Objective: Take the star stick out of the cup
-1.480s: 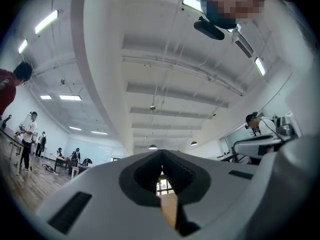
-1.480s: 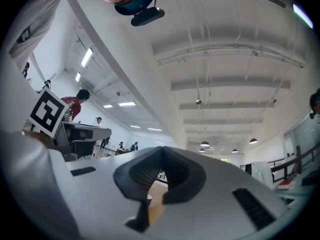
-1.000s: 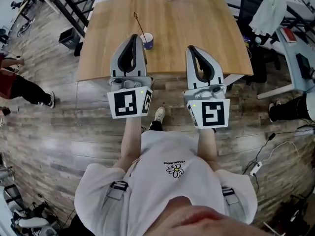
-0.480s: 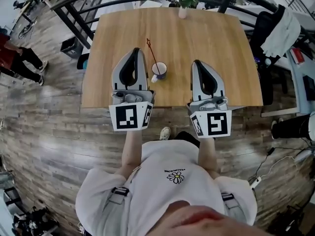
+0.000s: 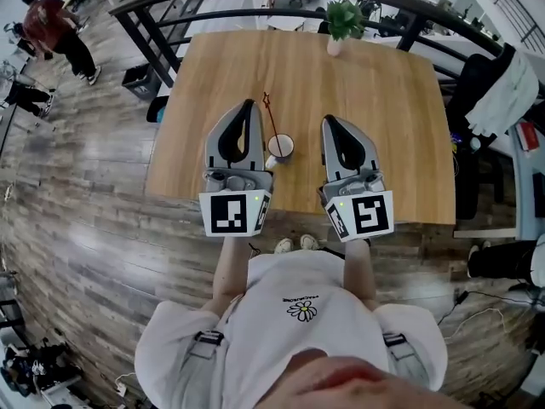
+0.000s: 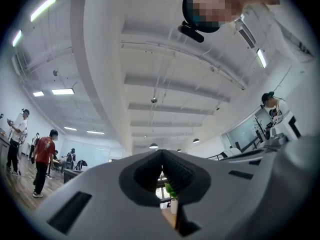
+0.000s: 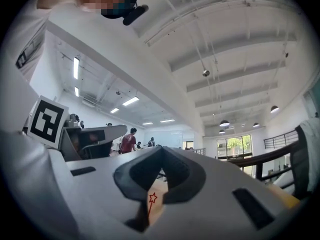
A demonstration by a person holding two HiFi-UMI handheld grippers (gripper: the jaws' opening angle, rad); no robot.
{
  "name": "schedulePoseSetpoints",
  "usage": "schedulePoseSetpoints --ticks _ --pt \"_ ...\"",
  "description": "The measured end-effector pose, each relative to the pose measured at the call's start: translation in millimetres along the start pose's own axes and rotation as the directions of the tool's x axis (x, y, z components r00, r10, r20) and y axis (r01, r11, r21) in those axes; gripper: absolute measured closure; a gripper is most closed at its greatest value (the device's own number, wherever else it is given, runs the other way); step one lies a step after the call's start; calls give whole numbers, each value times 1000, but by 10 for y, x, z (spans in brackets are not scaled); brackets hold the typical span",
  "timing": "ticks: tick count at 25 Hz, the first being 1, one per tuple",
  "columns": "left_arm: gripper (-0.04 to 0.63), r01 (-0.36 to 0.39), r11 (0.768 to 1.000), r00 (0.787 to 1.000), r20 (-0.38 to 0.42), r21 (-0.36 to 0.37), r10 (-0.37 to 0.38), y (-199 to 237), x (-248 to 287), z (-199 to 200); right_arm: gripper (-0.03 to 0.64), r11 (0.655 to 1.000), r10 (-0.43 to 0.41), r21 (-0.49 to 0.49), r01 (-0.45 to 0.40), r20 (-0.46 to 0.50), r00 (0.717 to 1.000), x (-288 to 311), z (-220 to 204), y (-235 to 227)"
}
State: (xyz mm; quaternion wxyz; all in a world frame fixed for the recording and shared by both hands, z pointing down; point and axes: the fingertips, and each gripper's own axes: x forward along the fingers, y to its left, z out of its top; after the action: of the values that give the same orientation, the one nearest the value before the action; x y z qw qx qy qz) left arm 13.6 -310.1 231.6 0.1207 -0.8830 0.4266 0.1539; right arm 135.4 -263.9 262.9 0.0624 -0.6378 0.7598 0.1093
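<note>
A white cup (image 5: 280, 147) stands near the front of the wooden table (image 5: 383, 100). From it a thin stick (image 5: 272, 124) leans back and left, ending in a small red star (image 5: 266, 99). My left gripper (image 5: 248, 103) hovers just left of the cup, its jaws closed with nothing between them. To the cup's right, about a cup's width away, my right gripper (image 5: 327, 119) is also shut and empty. The right gripper view shows the red star (image 7: 153, 198) through the gap below the closed tips (image 7: 162, 148). The left gripper (image 6: 161, 152) view shows its jaws meeting.
A small potted plant (image 5: 343, 20) stands at the table's far edge, with a black railing behind it. A chair draped with a white garment (image 5: 502, 83) is at the right. A black bin (image 5: 139, 79) and people (image 5: 60, 28) are at the upper left.
The person has stepped up to the table. Both grippers, earlier at the near edge, now reach over the tabletop on either side of the cup. Neither gripper has opened.
</note>
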Motion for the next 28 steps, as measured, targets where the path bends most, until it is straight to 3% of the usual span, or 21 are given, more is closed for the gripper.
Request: schedulePoseSetpoints --ticks 3,10,12,13,17,21,28 --pt "580 -30 999 1000 4 14 29 37 67 0 607 1000 27 -2 -27 7 1000 104 -1 -83" --pt "580 -124 992 992 21 11 124 210 75 1 611 991 32 129 -33 14 999 274 -53 -266" --pt "578 -142 990 990 26 19 142 239 63 17 461 985 82 151 -79 -13 997 380 -115 -260" --pt "580 -151 988 988 27 24 151 255 58 16 431 979 112 172 -107 -21 993 433 -154 -259" --pt "578 -221 975 975 32 17 220 403 -21 -23 431 944 232 256 -206 -74 970 707 -450 -256" --pt "577 -259 966 966 7 4 259 540 -238 -143 416 895 380 339 -291 -237 894 982 -1116 -52" --pt "580 -277 959 959 -45 63 280 540 -527 -324 417 840 511 463 -282 -501 698 1110 -2497 347"
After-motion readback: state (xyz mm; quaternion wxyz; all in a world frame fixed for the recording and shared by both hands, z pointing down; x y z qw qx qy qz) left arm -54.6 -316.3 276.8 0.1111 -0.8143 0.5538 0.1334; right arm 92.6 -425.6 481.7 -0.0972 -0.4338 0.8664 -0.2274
